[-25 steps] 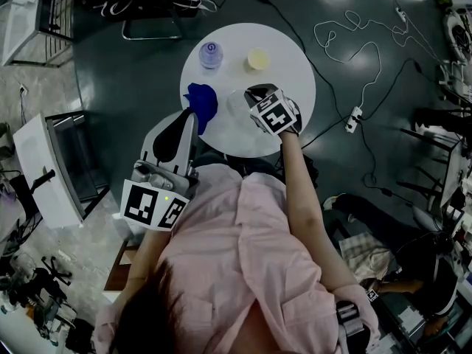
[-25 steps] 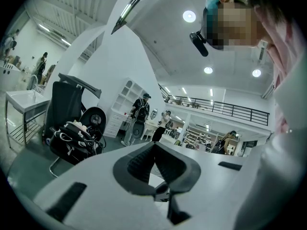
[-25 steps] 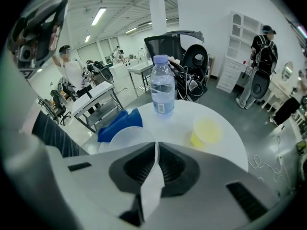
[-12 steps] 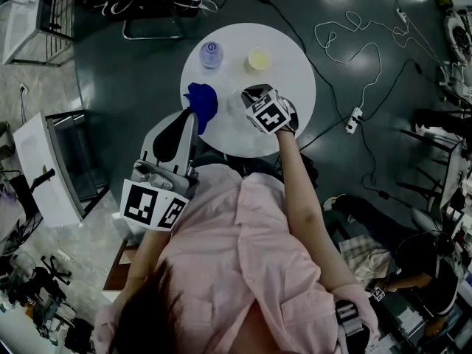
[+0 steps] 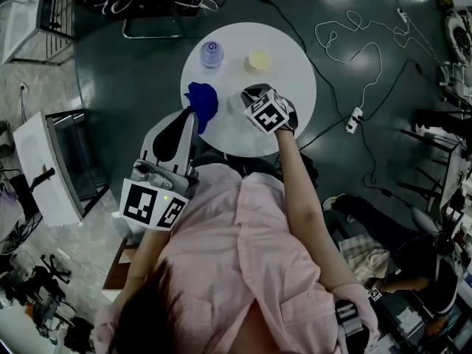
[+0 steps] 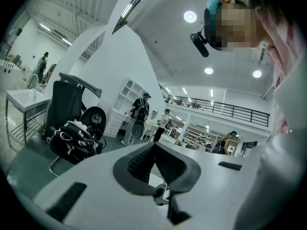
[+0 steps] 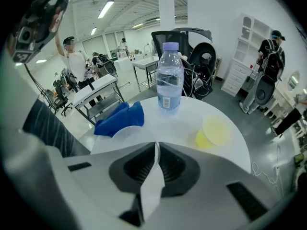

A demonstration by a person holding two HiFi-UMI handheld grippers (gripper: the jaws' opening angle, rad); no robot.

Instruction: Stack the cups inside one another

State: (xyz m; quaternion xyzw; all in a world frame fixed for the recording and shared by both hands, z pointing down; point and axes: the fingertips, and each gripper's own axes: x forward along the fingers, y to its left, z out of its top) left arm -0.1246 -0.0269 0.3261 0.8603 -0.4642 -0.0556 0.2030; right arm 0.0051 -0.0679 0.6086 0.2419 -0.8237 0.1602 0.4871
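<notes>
On the round white table (image 5: 295,57) a yellow cup (image 5: 258,59) stands near the far side; it also shows in the right gripper view (image 7: 213,131). A clear whitish cup (image 5: 237,102) stands nearer me, and my right gripper (image 5: 254,98) is shut on its rim. In the right gripper view the cup's wall (image 7: 153,186) runs between the closed jaws of that gripper (image 7: 156,147), and its open mouth (image 7: 127,135) lies just beyond. My left gripper (image 5: 186,122) is held off the table's near-left edge. Its jaws (image 6: 154,150) are shut with nothing in them.
A water bottle (image 5: 211,53) stands at the table's far left, upright in the right gripper view (image 7: 170,80). A crumpled blue cloth (image 5: 201,103) lies at the left edge, right beside the clear cup (image 7: 120,119). Cables trail over the dark floor (image 5: 354,43) to the right.
My right gripper has shifted slightly left and away along the table with the clear cup's rim in it. The left gripper has stayed where it was.
</notes>
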